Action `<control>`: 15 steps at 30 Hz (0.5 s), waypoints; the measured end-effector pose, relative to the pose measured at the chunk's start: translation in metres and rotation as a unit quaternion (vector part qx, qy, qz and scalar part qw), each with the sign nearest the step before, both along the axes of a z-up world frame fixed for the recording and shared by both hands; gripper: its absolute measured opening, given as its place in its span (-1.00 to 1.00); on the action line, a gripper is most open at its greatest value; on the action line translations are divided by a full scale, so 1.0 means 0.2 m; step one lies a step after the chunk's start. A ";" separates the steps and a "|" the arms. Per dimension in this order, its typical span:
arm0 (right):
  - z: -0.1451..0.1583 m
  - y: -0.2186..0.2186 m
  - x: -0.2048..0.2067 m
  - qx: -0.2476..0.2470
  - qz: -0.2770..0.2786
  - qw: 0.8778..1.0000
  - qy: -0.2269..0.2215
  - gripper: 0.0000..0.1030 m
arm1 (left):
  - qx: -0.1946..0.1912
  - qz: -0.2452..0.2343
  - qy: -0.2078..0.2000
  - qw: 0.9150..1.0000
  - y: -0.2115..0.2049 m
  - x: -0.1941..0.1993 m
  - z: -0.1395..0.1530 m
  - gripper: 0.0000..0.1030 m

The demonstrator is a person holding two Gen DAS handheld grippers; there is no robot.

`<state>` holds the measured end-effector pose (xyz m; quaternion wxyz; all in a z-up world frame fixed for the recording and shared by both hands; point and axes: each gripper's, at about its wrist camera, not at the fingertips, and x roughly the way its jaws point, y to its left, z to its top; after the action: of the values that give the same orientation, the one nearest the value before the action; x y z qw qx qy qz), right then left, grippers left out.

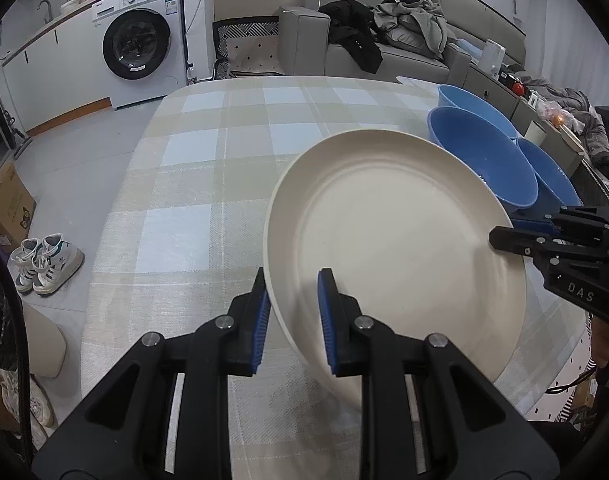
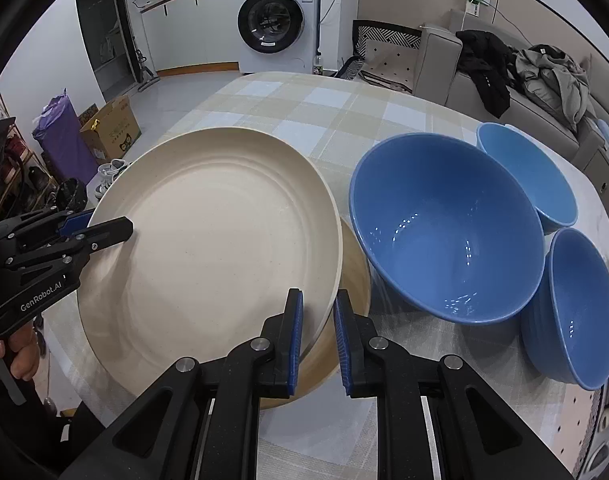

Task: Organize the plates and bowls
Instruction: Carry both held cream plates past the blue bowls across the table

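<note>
Both tools are matte black plastic with angular, cut-out linkage arms joined by round silver pivot pins. The left gripper (image 1: 294, 312) ends in two flat black fingers, each faced with a ribbed blue pad (image 1: 327, 320) — the ridges run across the pad like fine teeth. The right gripper (image 2: 318, 332) is built the same way, with matching blue pads (image 2: 296, 340). White lettering marks the housings — "GenRobot.AI" on the left body and "DAS" on the right. Small silver screws dot the finger brackets, and a dark sleeve shows below.
</note>
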<state>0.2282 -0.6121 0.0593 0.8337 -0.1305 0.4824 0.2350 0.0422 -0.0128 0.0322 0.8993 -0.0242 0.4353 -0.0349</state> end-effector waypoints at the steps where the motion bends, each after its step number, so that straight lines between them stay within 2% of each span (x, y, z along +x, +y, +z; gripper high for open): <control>1: -0.01 0.00 0.01 0.002 -0.001 1.000 0.003 -0.68 | 0.001 -0.001 0.003 1.000 0.00 0.01 -0.01 -0.63; 15: -0.08 0.00 0.04 -0.005 -0.013 1.000 0.003 -0.68 | -0.006 -0.006 0.020 1.000 0.01 0.14 -0.15 -0.63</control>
<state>0.2369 -0.6119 0.0435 0.8344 -0.1280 0.4880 0.2221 0.0705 -0.0109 0.0016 0.8899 -0.0281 0.4532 -0.0426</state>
